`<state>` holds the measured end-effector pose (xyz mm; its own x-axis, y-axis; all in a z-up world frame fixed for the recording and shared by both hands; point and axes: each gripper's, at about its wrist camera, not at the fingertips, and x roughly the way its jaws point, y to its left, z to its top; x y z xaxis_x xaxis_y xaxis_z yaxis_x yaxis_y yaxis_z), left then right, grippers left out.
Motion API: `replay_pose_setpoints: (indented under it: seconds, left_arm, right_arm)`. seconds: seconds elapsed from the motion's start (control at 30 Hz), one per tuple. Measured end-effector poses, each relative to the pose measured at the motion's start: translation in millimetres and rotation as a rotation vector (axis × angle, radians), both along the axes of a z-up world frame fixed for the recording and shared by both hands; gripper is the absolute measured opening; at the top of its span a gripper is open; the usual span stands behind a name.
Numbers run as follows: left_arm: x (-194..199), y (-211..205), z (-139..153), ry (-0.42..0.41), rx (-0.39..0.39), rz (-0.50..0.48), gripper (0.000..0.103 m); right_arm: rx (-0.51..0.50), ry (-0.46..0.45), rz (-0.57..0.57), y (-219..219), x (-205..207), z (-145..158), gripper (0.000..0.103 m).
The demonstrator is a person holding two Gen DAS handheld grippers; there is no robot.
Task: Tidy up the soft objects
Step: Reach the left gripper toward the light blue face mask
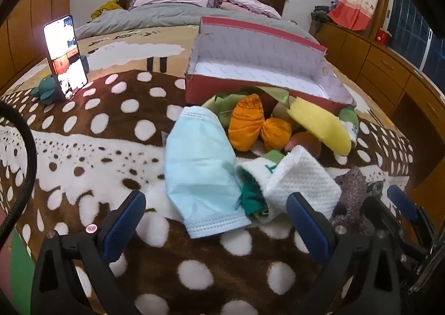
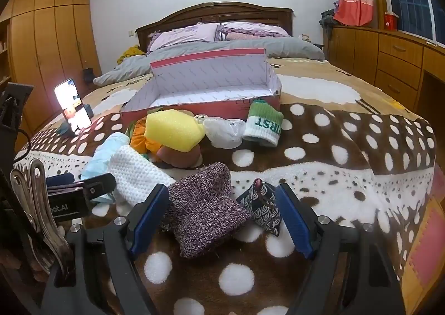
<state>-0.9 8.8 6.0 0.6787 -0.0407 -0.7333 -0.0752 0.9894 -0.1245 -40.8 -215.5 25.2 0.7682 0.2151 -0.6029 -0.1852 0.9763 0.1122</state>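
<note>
A: Start big. What's the setting?

B: A bed with a spotted blanket [image 1: 91, 153]. On it sits an open red box [image 1: 261, 76], white inside and, as far as both views show, holding nothing yet. So I'd judge the sorting is at its very start.

A: And the soft things?

B: All heaped on the blanket just in front of the box. A blue face mask [image 1: 200, 173] lies nearest the left gripper [image 1: 219, 220], touching a white textured cloth [image 1: 300, 178]. Behind them are a yellow sponge [image 1: 319, 126] and an orange pouch [image 1: 253, 126]. In the right view, a purple knit piece [image 2: 203, 203] and a small patterned pouch [image 2: 262, 203] lie between the fingers of the right gripper [image 2: 222, 217]. A green and white sock [image 2: 264, 123] rests against the box front.

A: Are the tools holding anything?

B: No. Both stand wide open, tilted down at the pile, with nothing pinched.

A: So what does the next move call for?

B: Probably a pick. The right one would lower over the knit piece and close on a raised fold, keeping clear of the pouch beside it. The left could do likewise with the mask, taking care not to drag the white cloth along. Then lift over the box's front wall and let go inside.

A: Anything else about?

B: A lit phone [image 1: 65, 57] propped up at the left, well apart from the pile.
</note>
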Motion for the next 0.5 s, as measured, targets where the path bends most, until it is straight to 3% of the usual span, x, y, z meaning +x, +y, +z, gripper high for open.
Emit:
replay_pose_setpoints:
  seconds: [0.5]
  left_arm:
    - [-8, 26, 4, 0.003, -0.022, -0.014, 0.103]
  right_arm:
    - [0.002, 0.002, 0.063, -11, -7, 14, 0.081]
